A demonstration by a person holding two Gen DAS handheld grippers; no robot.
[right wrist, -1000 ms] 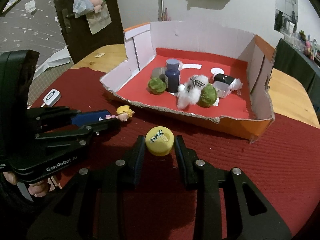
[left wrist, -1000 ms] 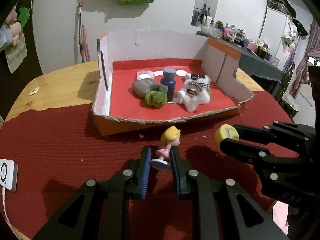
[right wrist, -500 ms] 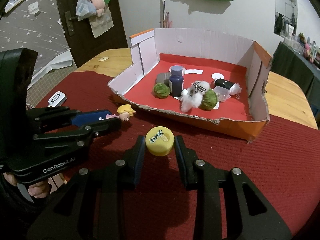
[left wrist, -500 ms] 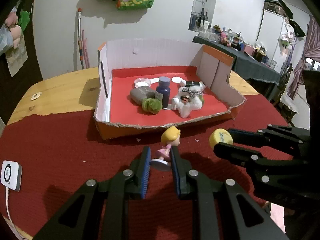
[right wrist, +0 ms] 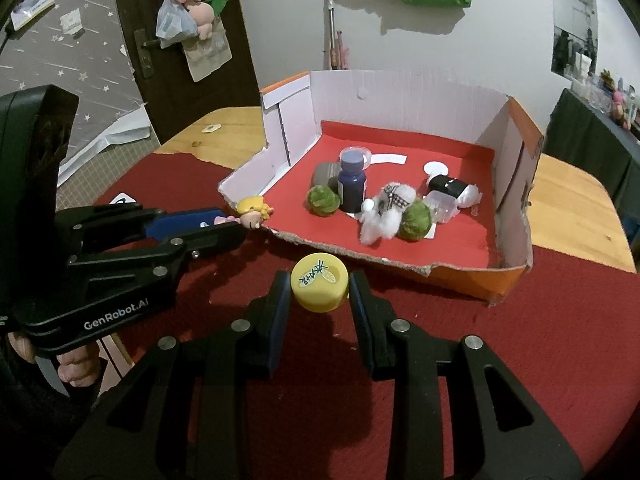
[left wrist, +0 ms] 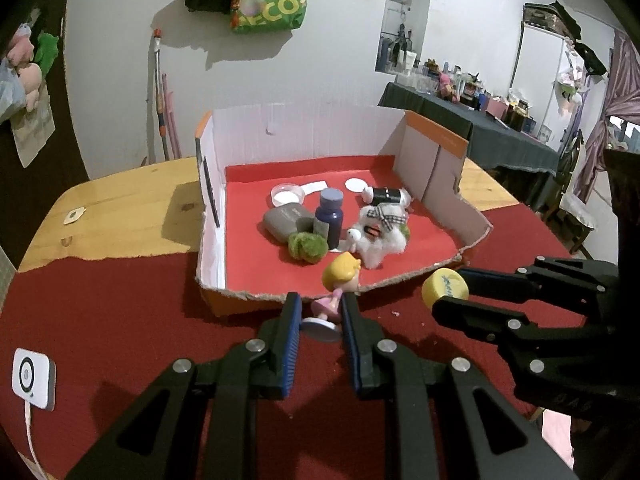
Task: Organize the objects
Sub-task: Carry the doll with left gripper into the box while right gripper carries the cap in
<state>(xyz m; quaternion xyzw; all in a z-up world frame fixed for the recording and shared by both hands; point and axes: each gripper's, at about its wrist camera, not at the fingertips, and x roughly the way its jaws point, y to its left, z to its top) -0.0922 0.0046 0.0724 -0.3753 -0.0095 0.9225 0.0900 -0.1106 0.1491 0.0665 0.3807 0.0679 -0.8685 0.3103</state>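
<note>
Jaws of the left gripper (left wrist: pixel 316 320) are clamped narrow on a small blonde doll figurine (left wrist: pixel 335 292), pinching its pink body just above the round white base. Jaws of the right gripper (right wrist: pixel 318 294) stand a little wider, closed on the sides of a yellow bottle cap (right wrist: pixel 319 286) with its printed top facing up. Both items hang above the red cloth (right wrist: pixel 520 340) on the bench, just short of the torn front edge of the cardboard box (left wrist: pixel 436 152).

Inside the box, on its red liner, a blue bottle (left wrist: pixel 329 216), a grey case (left wrist: pixel 283 222), a green pompom (left wrist: pixel 306 244) and a white plush toy (left wrist: pixel 378 232) sit crowded near the middle. A second green pompom (right wrist: pixel 416 224) lies beside the plush.

The step in hand appears to be carrying both items into the box. To do it well, each should clear the ragged front lip before lowering. Bare liner at the front corners looks like the safest landing, away from the cluster. The doll needs its base set flat before release, or it will likely topple; the cap can simply be laid down.
</note>
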